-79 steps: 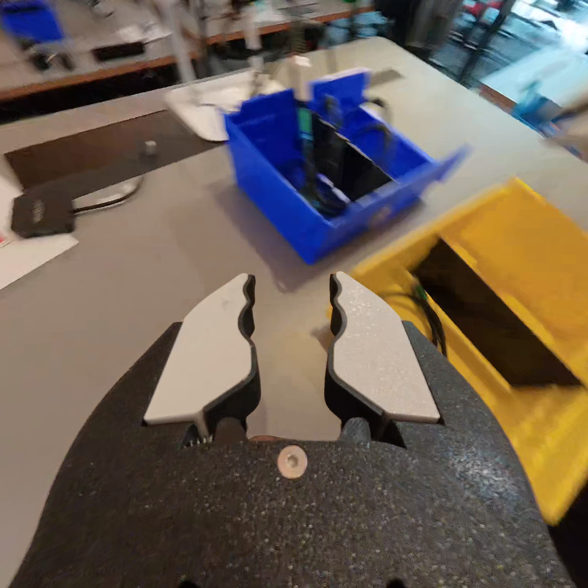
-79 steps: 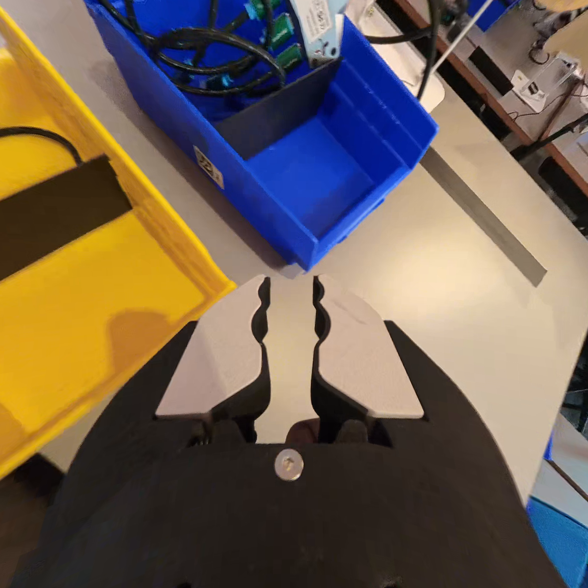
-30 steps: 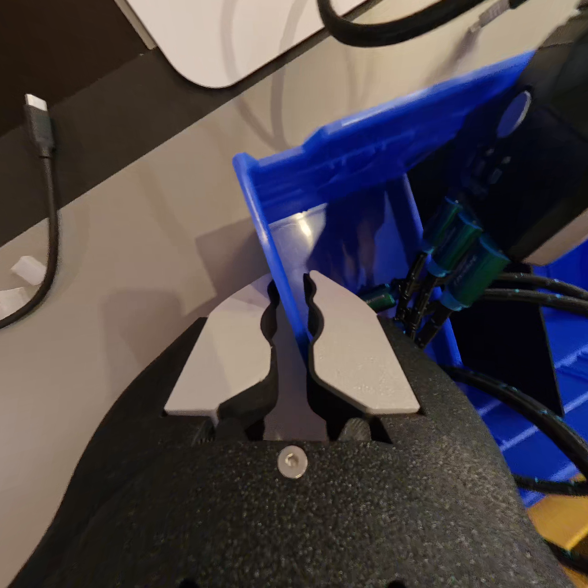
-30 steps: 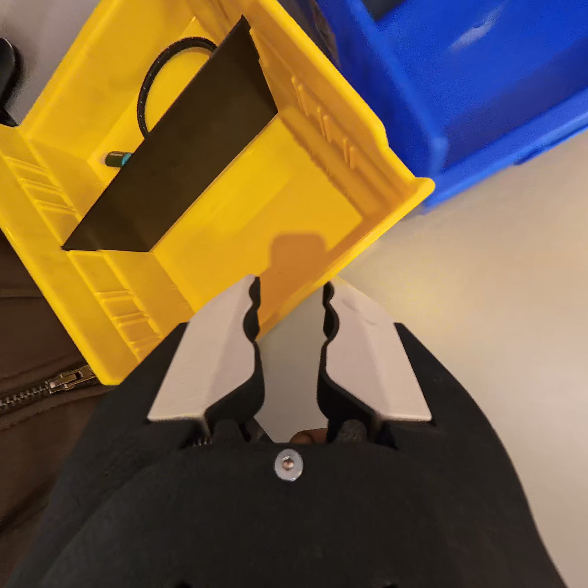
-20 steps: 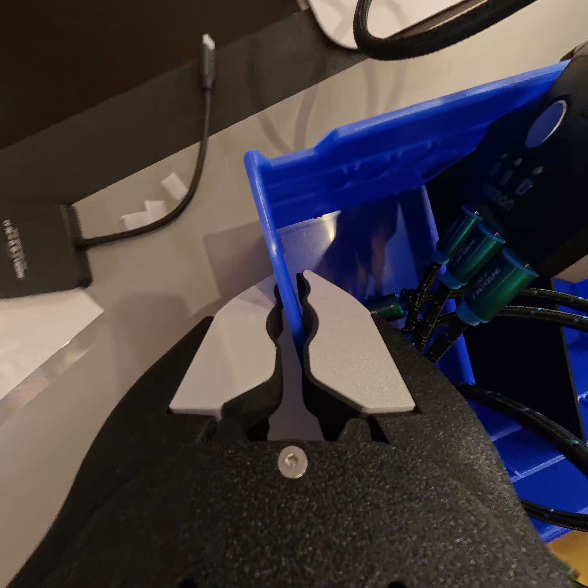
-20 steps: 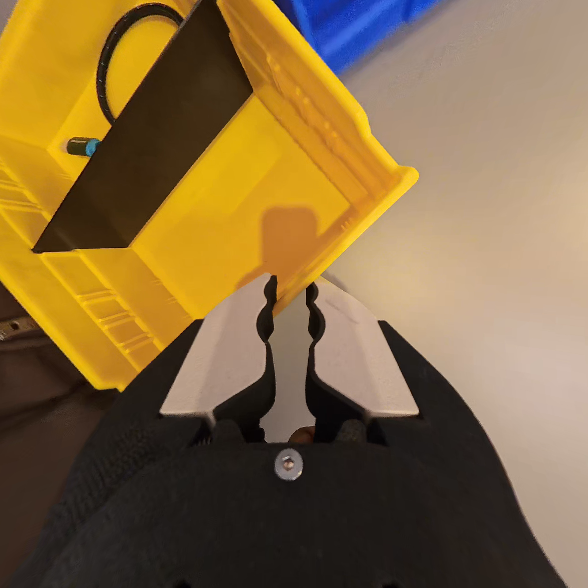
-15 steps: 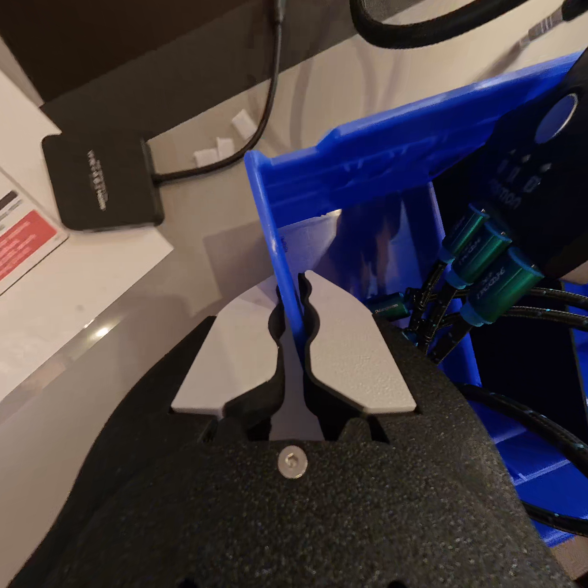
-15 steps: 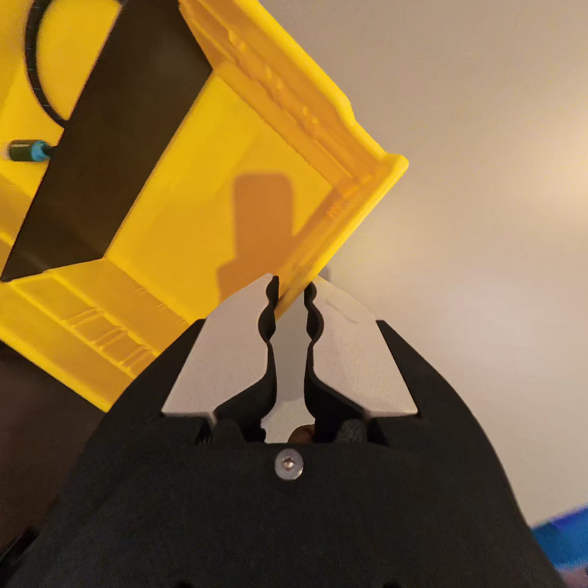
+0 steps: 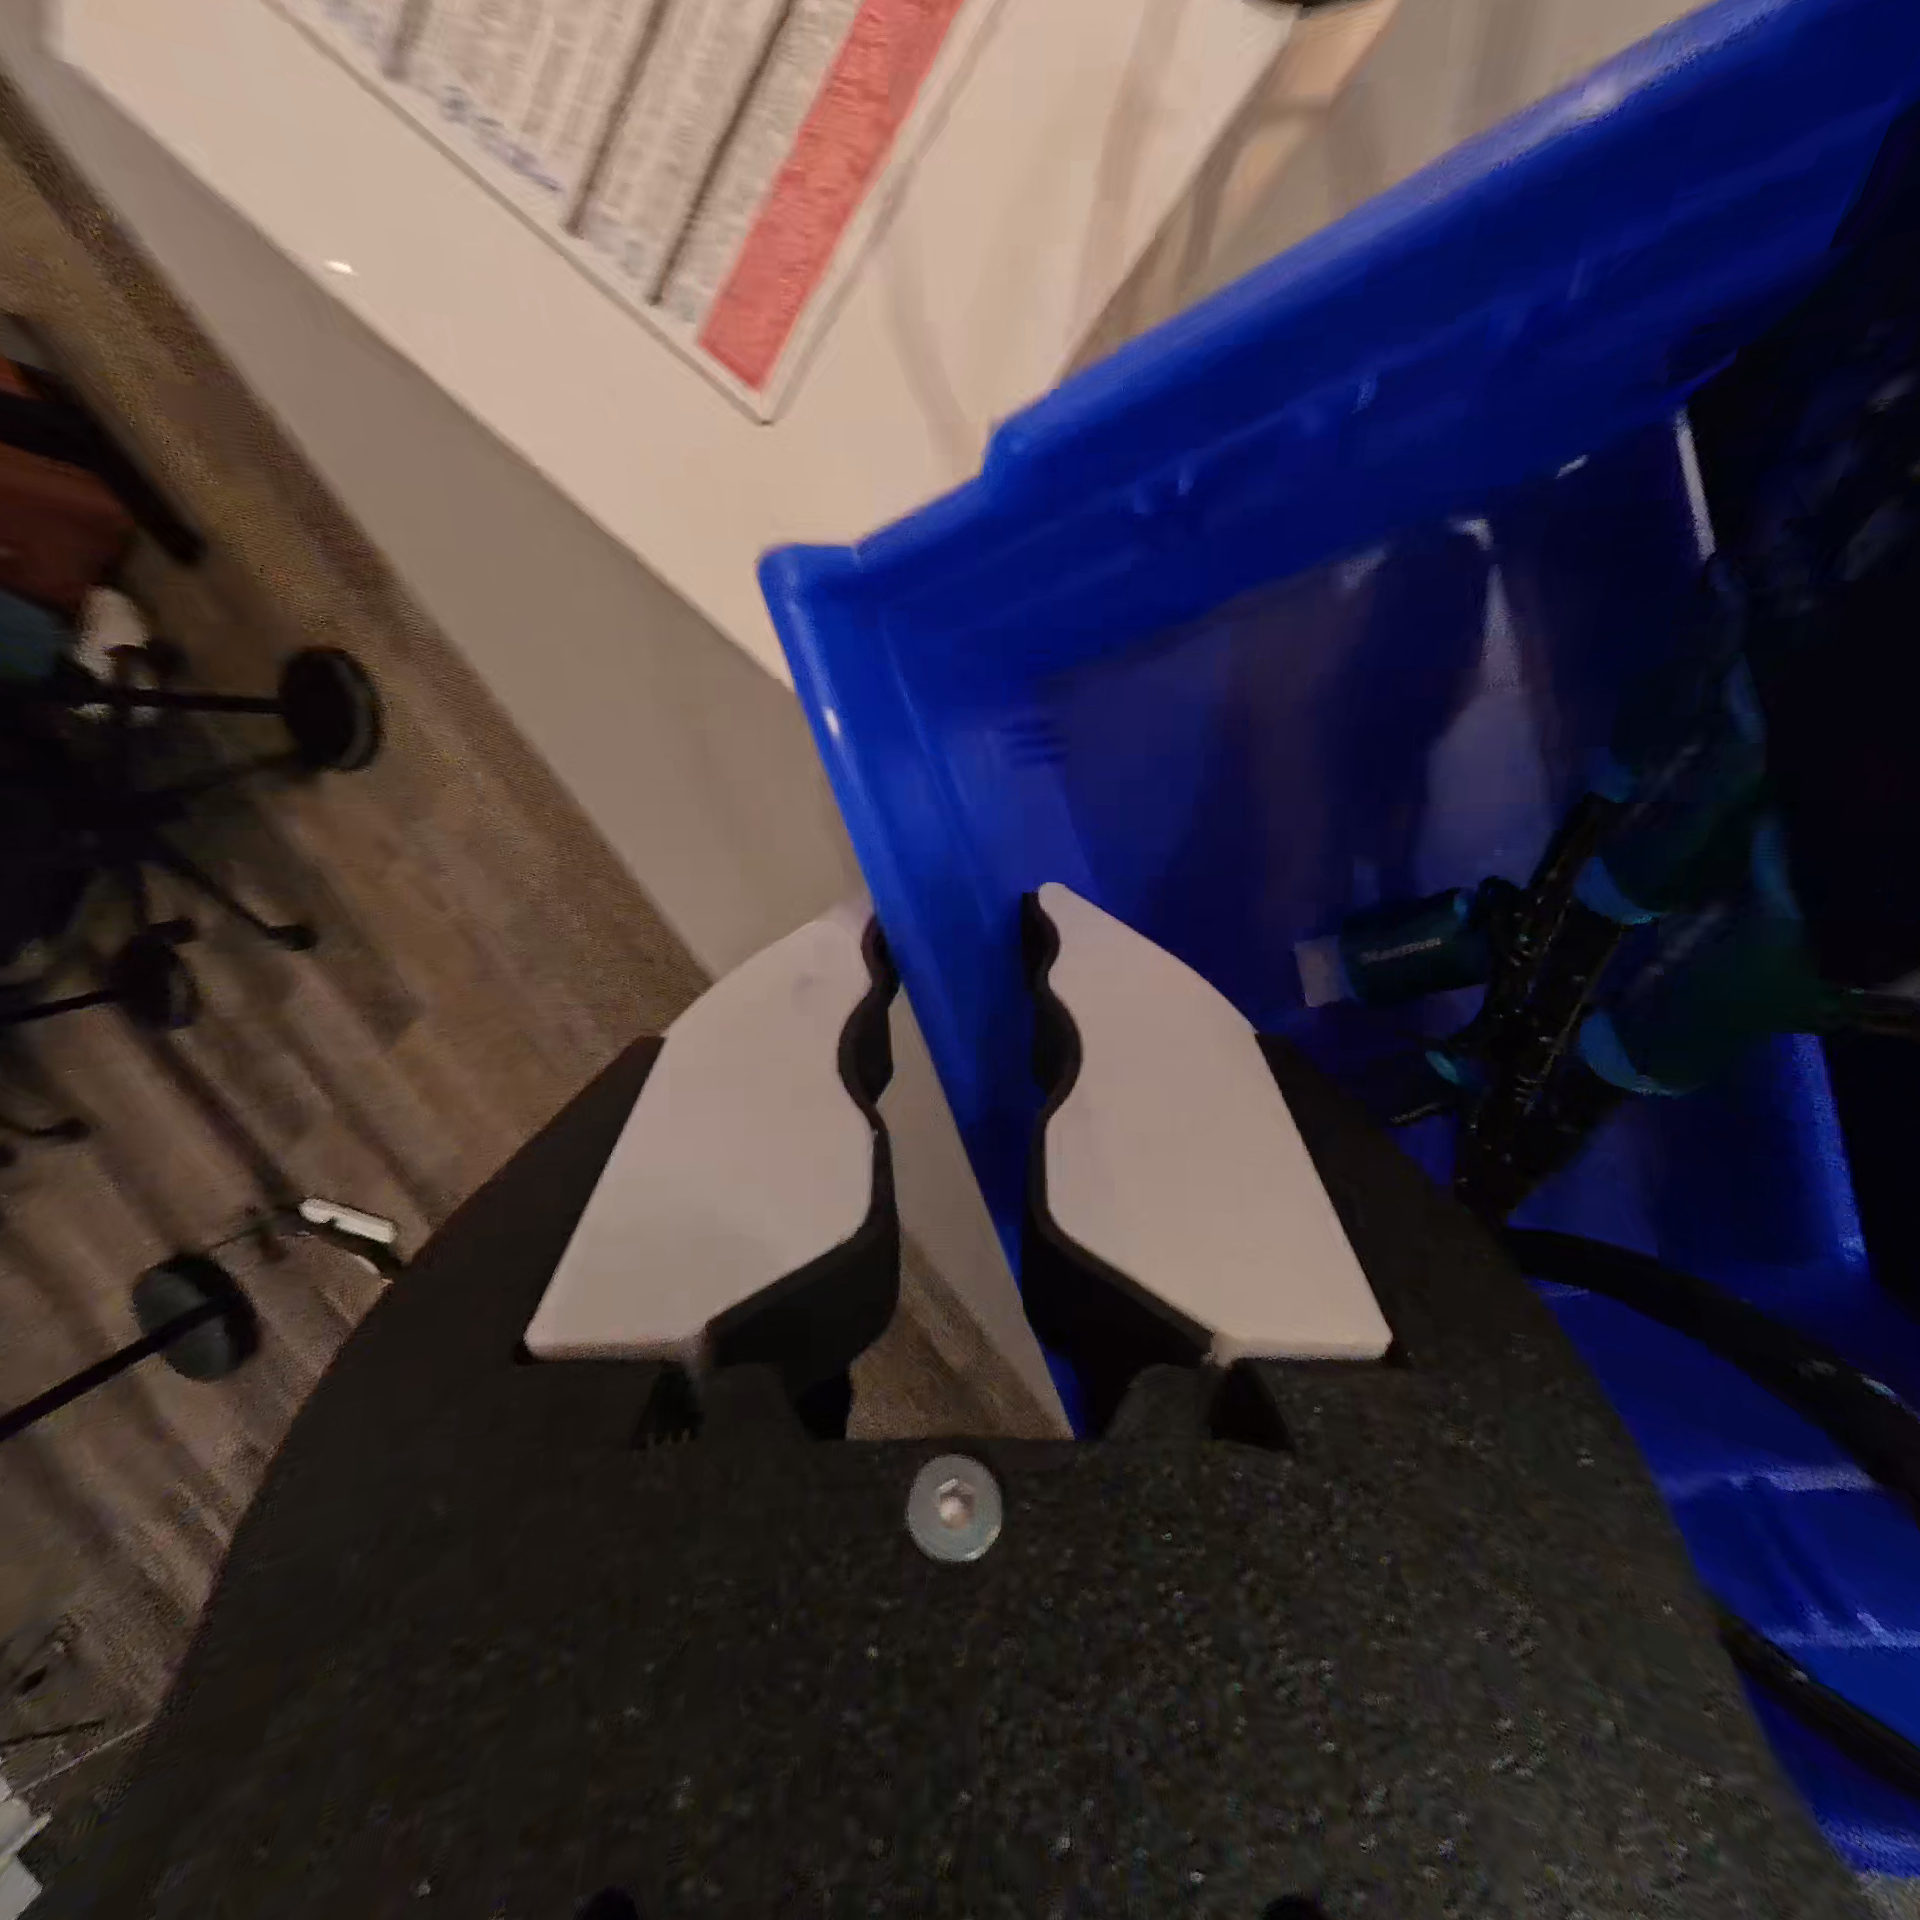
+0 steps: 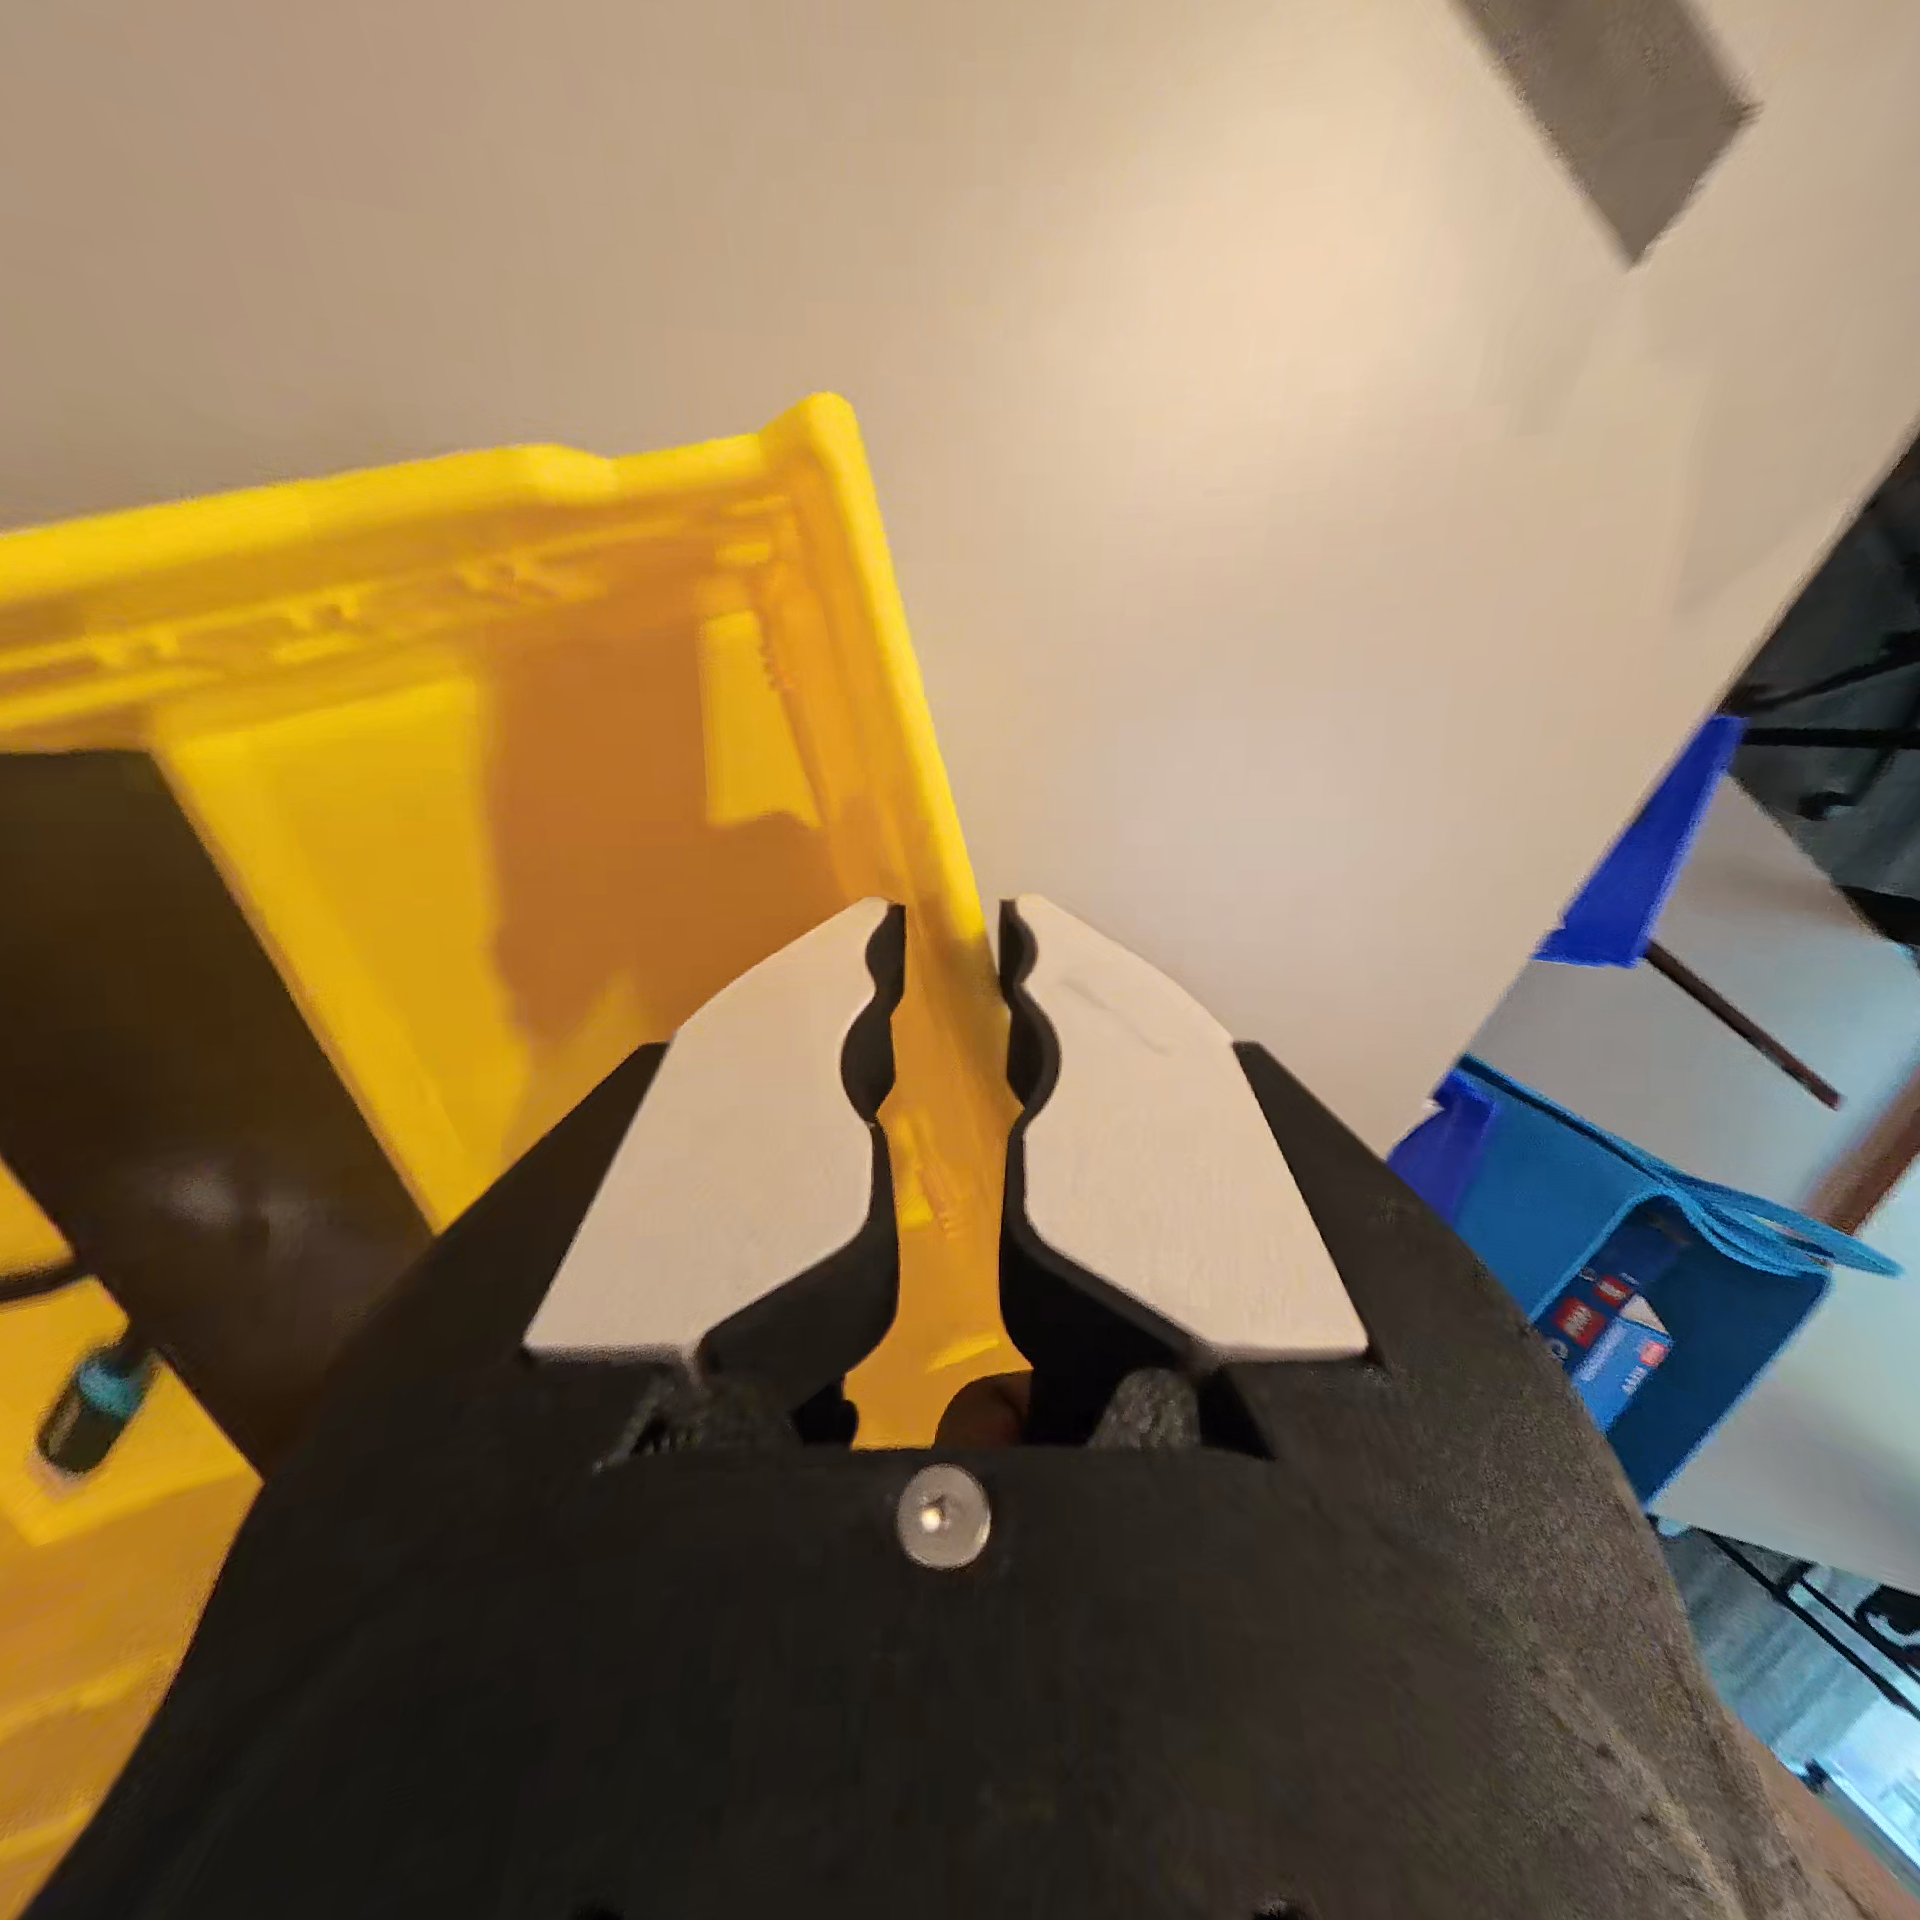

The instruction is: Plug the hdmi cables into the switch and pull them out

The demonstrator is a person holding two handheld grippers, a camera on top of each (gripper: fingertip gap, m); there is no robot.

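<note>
In the left wrist view my left gripper (image 9: 956, 914) is shut on the side wall of a blue bin (image 9: 1351, 416), one finger outside the wall and one inside. Black cables with teal connectors (image 9: 1403, 951) lie inside the bin, right of the fingers. In the right wrist view my right gripper (image 10: 951, 914) is shut on the side wall of a yellow bin (image 10: 416, 540), near its corner. A black divider (image 10: 104, 987) stands inside the yellow bin, with a teal-tipped connector (image 10: 99, 1392) beside it.
A white sheet with a red band (image 9: 727, 156) lies on the table close to the table's edge (image 9: 582, 582). Chair castors (image 9: 322, 707) stand on the floor below. A dark strip (image 10: 1610, 114) crosses the table, and more blue bins (image 10: 1621, 1247) sit beyond its right edge.
Both grippers, open at first, closed on the bin walls. Since then the blue bin has swung toward the table's left edge, and the yellow bin has turned and moved away from the blue one.
</note>
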